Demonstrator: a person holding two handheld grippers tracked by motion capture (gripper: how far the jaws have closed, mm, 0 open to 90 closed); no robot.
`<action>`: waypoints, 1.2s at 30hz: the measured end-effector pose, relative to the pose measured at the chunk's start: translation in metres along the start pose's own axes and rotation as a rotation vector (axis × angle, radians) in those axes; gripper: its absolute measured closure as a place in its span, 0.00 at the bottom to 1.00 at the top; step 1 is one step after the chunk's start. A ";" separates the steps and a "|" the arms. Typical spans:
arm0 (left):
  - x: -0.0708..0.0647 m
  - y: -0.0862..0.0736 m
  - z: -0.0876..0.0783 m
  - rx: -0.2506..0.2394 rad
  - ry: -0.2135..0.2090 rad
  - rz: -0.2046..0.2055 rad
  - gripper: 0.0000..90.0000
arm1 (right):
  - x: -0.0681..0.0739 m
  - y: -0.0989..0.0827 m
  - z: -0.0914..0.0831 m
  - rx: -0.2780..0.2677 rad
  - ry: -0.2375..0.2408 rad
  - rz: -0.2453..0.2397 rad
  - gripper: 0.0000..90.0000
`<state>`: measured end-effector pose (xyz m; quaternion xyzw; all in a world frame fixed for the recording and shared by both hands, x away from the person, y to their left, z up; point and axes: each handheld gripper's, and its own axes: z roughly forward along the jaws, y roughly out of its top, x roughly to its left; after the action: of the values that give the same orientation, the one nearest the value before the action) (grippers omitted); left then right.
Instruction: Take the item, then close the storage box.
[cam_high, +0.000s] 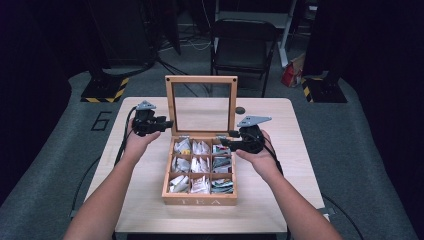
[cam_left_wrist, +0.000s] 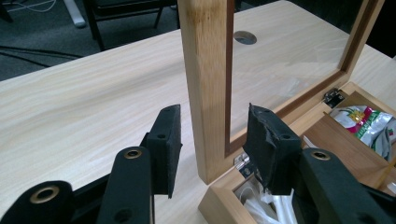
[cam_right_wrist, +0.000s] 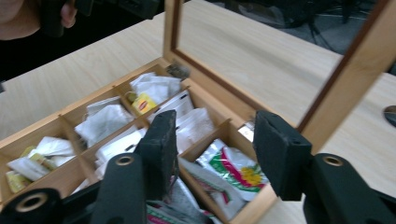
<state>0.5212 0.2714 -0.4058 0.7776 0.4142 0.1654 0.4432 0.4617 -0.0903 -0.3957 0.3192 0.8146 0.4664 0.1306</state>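
A wooden tea box (cam_high: 200, 199) stands in the middle of the table, its glass lid (cam_high: 201, 79) raised upright. Its compartments hold several tea bags (cam_high: 200, 165). My left gripper (cam_high: 167, 122) is at the lid's left rail (cam_left_wrist: 205, 93). The jaws stand on either side of that rail with small gaps, open and not pressing (cam_left_wrist: 212, 140). My right gripper (cam_high: 222, 139) hovers open over the box's back right corner (cam_right_wrist: 215, 135), with nothing between its pads. Under it lies a green and white sachet (cam_right_wrist: 236, 170). A yellow-tagged bag (cam_right_wrist: 143, 102) sits farther along.
The light wooden table (cam_high: 280, 200) has a round cable hole (cam_high: 240, 110) behind the box on the right. A black chair (cam_high: 242, 45) stands beyond the far edge. A red bag (cam_high: 291, 75) lies on the floor. Cables trail from both grippers.
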 end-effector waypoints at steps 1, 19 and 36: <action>0.000 -0.001 -0.001 -0.002 0.002 0.005 0.61 | 0.004 -0.001 0.001 0.003 0.005 0.001 0.52; 0.000 -0.007 -0.010 -0.005 -0.013 0.006 0.55 | 0.049 -0.009 0.024 0.056 0.121 -0.124 0.63; -0.004 -0.008 -0.014 -0.011 -0.020 0.008 0.54 | 0.074 -0.012 0.032 0.054 0.179 -0.174 0.68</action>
<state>0.5064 0.2783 -0.4042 0.7785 0.4056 0.1615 0.4509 0.4173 -0.0252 -0.4163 0.2080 0.8599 0.4578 0.0885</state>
